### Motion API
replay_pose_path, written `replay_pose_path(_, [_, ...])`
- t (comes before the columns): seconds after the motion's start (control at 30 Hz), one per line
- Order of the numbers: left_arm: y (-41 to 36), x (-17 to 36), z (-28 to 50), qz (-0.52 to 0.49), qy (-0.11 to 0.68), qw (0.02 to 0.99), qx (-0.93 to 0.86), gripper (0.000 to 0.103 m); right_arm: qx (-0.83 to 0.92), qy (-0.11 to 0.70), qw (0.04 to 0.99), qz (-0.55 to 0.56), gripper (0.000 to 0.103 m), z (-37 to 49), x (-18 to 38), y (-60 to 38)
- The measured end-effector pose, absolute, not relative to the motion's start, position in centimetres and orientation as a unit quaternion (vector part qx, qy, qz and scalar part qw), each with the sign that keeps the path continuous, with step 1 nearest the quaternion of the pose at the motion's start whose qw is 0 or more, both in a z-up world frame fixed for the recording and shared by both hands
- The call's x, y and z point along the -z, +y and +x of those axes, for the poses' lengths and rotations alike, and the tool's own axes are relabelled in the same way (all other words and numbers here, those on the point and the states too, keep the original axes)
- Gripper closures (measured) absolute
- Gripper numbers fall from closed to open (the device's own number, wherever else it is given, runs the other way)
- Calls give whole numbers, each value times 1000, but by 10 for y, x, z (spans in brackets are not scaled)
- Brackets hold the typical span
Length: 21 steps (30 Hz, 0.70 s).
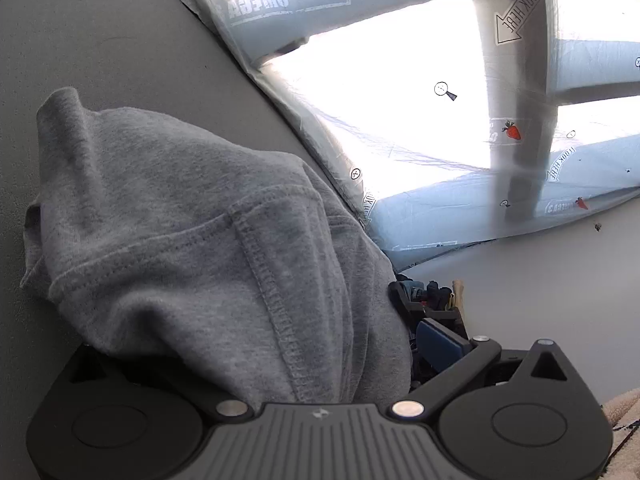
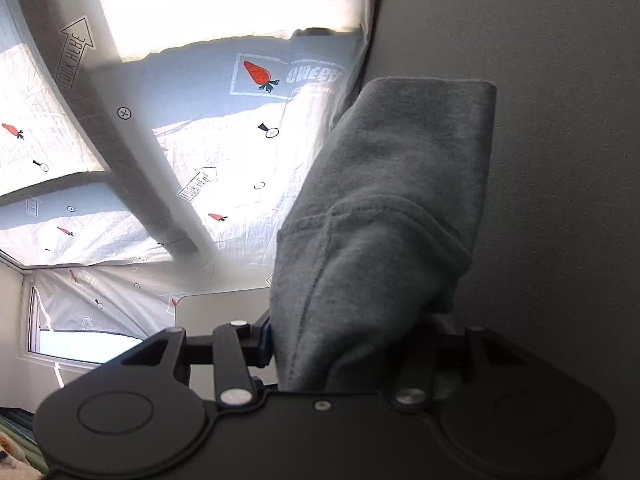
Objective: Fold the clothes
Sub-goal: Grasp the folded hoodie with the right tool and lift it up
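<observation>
A grey sweatshirt-fabric garment with stitched seams hangs bunched over my left gripper and hides its left finger. The blue pad of the right finger shows against the cloth's edge. The jaws stand closed on the thick bunch. In the right wrist view the same grey garment rises from between the fingers of my right gripper, folded over at the top. Its left blue pad presses on the cloth; the right finger is covered. Both grippers hold the garment up in the air.
Behind the garment is a backlit curtain with a carrot print and a plain grey wall. A pale rounded panel and a window lie low left. Beige fluffy fabric shows at the corner.
</observation>
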<state>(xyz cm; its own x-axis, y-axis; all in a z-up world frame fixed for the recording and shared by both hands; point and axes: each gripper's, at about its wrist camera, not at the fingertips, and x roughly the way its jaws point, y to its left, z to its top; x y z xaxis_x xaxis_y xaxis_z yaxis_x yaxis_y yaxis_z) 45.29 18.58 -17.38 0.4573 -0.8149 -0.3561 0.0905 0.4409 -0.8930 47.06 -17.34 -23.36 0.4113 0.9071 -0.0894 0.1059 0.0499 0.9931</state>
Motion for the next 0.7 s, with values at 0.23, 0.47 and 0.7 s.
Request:
replay_pose_path(0.23, [188,114,406,-414,360,769,328,1,-389,365,595,602,54,430,175,-177])
replay_pose_path(0.47, [182,65,378,-368,312,795,368,1,-418,293,616,600,54,382,126,-184])
replay_pose_path(0.7, [140,43,372,-326,319,778,431,1,-388,234,652,607,54,323,101,-224])
